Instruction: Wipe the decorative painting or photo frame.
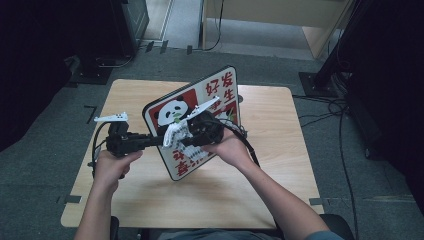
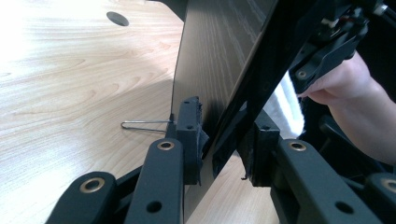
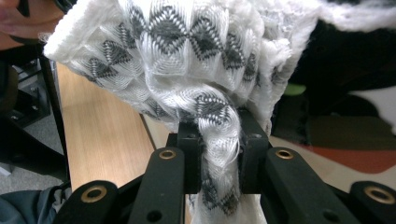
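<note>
Room: grey carpet all round, cables trailing on the floor at the right, dark stands at the back.
Table (image 1: 280, 165): light wood, small; the person sits at its near edge with both forearms reaching in.
Left gripper (image 1: 152, 141): held level in the left hand, its fingers (image 2: 189, 135) clamped on the left edge of the panda sign, one pad on each face.
Right gripper (image 1: 186, 141): just beside it, fingers (image 3: 191, 154) drawn in narrow on a bunched fold of the white cloth.
White cloth (image 3: 187, 60): knitted, white with grey diamonds, pressed against the sign's printed face.
Panda sign (image 1: 215, 95): red and white board with a panda, held tilted above the middle of the table.
Wire clip (image 2: 144, 124): lies flat on the table behind the sign.
</note>
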